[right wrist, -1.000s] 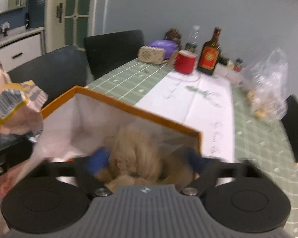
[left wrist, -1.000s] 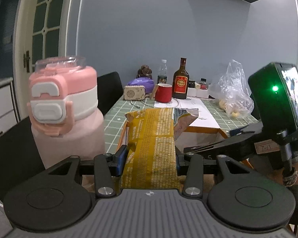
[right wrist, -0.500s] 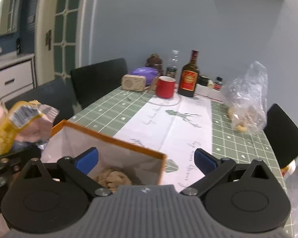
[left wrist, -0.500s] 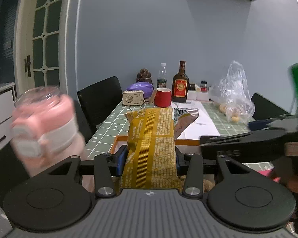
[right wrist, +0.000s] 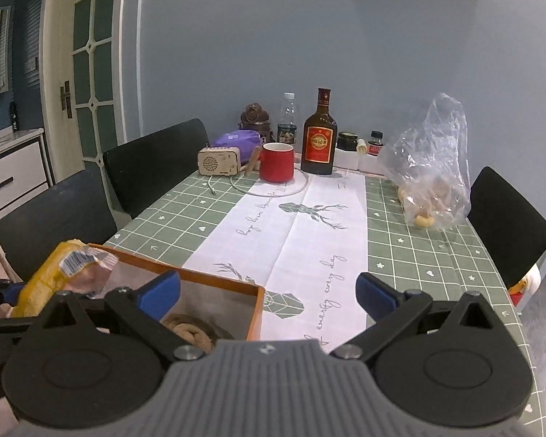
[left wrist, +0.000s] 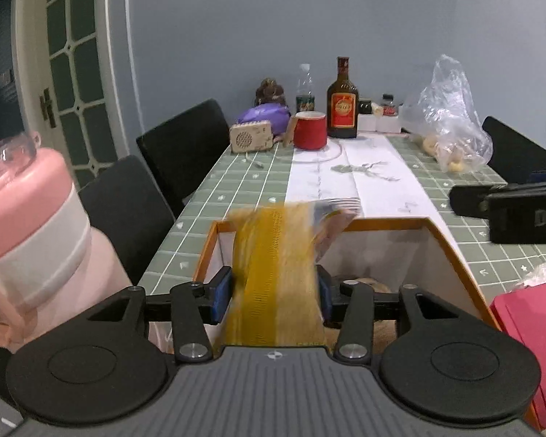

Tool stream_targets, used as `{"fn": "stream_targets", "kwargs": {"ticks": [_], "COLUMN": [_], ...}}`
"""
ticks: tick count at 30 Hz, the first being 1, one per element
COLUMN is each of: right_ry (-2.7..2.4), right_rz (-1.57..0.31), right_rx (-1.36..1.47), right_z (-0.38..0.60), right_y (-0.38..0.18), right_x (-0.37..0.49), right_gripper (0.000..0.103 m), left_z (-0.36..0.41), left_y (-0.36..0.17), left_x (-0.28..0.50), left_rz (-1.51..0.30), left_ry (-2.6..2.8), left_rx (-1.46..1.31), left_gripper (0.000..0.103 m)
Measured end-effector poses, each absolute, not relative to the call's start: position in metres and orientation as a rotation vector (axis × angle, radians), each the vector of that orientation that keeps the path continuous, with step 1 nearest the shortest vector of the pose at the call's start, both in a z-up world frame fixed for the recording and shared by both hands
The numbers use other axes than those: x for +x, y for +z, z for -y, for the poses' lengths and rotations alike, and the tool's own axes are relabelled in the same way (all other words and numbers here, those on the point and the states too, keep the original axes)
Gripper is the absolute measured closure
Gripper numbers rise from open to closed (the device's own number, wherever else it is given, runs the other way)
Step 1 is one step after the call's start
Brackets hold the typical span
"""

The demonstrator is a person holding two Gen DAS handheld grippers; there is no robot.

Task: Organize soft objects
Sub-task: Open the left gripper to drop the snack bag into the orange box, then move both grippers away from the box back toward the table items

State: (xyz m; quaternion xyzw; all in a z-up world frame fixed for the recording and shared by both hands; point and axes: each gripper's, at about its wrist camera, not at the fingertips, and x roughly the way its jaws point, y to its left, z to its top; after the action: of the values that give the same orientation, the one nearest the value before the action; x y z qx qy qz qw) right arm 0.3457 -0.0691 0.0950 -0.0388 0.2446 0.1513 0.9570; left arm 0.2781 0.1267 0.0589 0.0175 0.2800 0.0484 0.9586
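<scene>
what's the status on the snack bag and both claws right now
Left claw jaws just opening, yellow snack bag blurred between them over the orange box. Right claw open, empty. Tan plush already in box. Nothing blocking.

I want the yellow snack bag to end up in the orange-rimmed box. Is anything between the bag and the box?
Nothing visible blocks it. The yellow snack bag sits between the left gripper's just-opened jaws, directly above the open box; only a plush toy lies inside.
</scene>
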Motion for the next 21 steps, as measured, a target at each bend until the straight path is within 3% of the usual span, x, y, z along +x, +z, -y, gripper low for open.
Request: {"fn": "stream_targets", "kwargs": {"ticks": [3, 4, 21], "right_ry": [0.304, 0.301, 0.276], "right_rz": [-0.499, -0.499, -0.464], "right_rx": [-0.099, -0.106, -0.079], "right_z": [0.065, 0.064, 0.068], "right_y": [0.092, 0.092, 0.098], "right_x": [0.345, 0.345, 0.339], "right_gripper": [0.003, 0.003, 0.003], "left_z": [-0.120, -0.117, -0.107], "left_y": [0.065, 0.067, 0.080], "left_x": [0.265, 0.260, 0.244], "left_rz": [-0.468, -0.435, -0.387], "left_ry": [0.023, 0.015, 0.020], "left_rx": [0.063, 0.076, 0.064], "left_gripper": [0.005, 0.003, 0.001]}}
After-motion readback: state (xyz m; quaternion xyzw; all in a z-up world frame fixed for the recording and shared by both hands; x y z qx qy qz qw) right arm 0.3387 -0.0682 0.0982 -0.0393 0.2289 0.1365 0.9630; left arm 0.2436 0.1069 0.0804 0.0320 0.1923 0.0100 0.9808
